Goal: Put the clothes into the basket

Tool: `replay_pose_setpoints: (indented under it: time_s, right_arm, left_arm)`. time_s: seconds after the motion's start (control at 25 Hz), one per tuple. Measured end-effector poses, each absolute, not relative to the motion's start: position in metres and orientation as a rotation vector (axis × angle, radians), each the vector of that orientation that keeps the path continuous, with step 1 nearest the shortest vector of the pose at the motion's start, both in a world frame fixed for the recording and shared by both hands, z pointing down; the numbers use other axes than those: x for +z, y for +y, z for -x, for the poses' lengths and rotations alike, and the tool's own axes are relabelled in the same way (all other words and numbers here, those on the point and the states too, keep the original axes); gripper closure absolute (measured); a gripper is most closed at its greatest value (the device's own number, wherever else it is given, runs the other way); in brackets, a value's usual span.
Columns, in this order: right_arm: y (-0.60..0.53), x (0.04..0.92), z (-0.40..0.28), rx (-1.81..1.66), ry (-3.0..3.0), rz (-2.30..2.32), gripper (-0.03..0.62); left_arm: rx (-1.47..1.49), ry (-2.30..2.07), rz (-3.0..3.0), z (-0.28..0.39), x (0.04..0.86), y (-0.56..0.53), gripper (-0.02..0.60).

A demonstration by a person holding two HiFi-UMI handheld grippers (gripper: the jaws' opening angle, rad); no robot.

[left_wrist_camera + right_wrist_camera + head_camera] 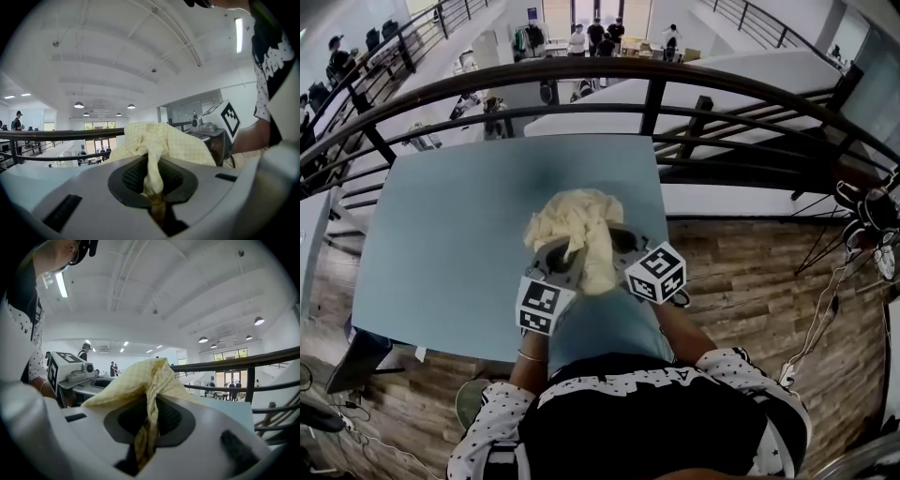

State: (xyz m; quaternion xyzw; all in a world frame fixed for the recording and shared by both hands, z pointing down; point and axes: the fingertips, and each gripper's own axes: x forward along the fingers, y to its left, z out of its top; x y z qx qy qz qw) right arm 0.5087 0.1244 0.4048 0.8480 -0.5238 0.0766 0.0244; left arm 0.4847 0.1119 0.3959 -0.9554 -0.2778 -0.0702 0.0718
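pale yellow cloth (577, 223) sat over the blue-grey table (441, 234) and looked lifted off it, just in front of the person. left gripper (157, 199) jaws were pinched tight on a twisted fold of it, and right gripper (143, 439) did the same, side by side. two grips probably kept the bunch gathered for carrying. no basket in view. cloth was crumpled, bulk pointing away from the person, tail hanging back between the grippers; long axis roughly far-to-near.
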Motion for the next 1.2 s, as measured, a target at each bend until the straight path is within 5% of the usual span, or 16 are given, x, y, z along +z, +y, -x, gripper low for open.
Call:
replay_pose_setpoints:
  time_s: [1.2]
  right_arm:
    - [0.173, 0.356, -0.478, 0.038, -1.833, -2.48, 0.539]
  left_arm:
    - [-0.117, -0.518, 2.894, -0.452, 0.348, 0.165, 0.541]
